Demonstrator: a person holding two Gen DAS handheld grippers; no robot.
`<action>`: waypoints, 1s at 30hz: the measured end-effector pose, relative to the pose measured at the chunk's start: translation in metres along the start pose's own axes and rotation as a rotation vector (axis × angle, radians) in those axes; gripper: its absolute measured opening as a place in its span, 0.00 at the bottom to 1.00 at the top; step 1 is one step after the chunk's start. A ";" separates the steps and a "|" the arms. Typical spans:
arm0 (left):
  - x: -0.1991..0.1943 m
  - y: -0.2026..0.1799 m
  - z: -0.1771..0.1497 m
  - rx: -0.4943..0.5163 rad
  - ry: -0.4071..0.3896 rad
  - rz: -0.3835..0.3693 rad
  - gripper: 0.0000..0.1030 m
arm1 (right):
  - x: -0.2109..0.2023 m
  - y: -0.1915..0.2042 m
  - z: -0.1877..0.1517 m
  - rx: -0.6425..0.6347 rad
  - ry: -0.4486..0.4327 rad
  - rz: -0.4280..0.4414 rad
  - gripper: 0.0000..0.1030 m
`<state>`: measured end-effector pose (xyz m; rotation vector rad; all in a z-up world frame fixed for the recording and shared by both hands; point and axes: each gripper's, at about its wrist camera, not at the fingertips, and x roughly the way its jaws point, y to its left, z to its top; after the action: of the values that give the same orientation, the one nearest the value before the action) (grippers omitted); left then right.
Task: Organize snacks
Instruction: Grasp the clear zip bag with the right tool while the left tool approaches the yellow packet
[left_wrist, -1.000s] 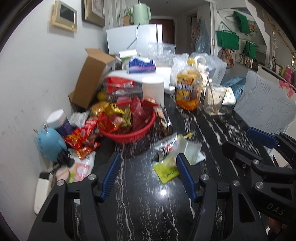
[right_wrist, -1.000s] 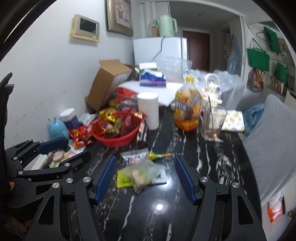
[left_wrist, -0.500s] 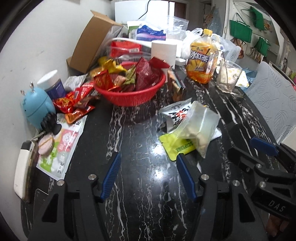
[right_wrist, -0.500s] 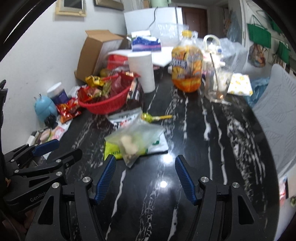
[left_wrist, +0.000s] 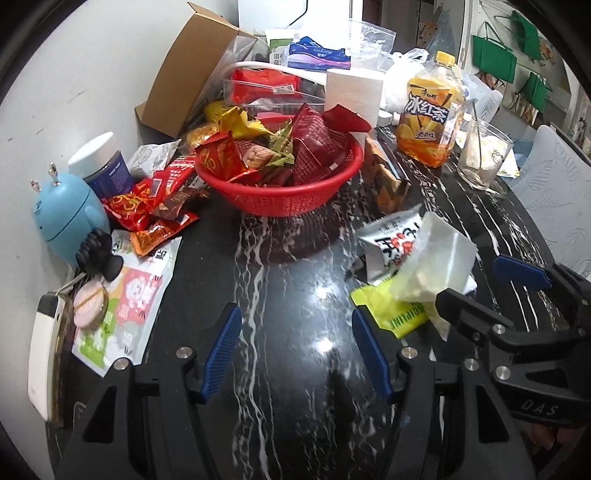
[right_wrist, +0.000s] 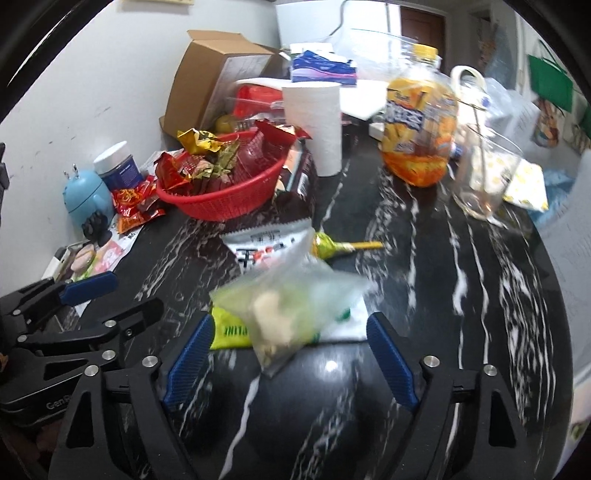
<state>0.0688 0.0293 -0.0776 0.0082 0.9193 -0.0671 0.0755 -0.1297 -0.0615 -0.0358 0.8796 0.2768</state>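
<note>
Closer now, right gripper fingers spread wider around blurred, seemingly translucent snack bag.

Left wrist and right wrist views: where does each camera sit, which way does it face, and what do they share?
Left wrist: sits on the left gripper, facing the red basket; the right gripper shows at the right edge.
Right wrist: sits on the right gripper, facing the clear bag; the left gripper shows at the left edge.
Shared: basket, bag, orange bottle.
</note>
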 end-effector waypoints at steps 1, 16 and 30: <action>0.002 0.001 0.001 0.000 0.001 -0.002 0.59 | 0.004 0.000 0.003 -0.009 0.007 0.002 0.85; 0.029 -0.003 0.011 0.050 0.037 0.016 0.59 | 0.051 -0.002 0.014 -0.174 0.099 -0.018 0.65; 0.023 -0.036 0.018 0.116 0.009 -0.112 0.59 | 0.025 -0.035 0.008 -0.053 0.029 -0.028 0.22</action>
<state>0.0953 -0.0080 -0.0843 0.0651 0.9235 -0.2241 0.1056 -0.1566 -0.0788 -0.1010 0.8997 0.2737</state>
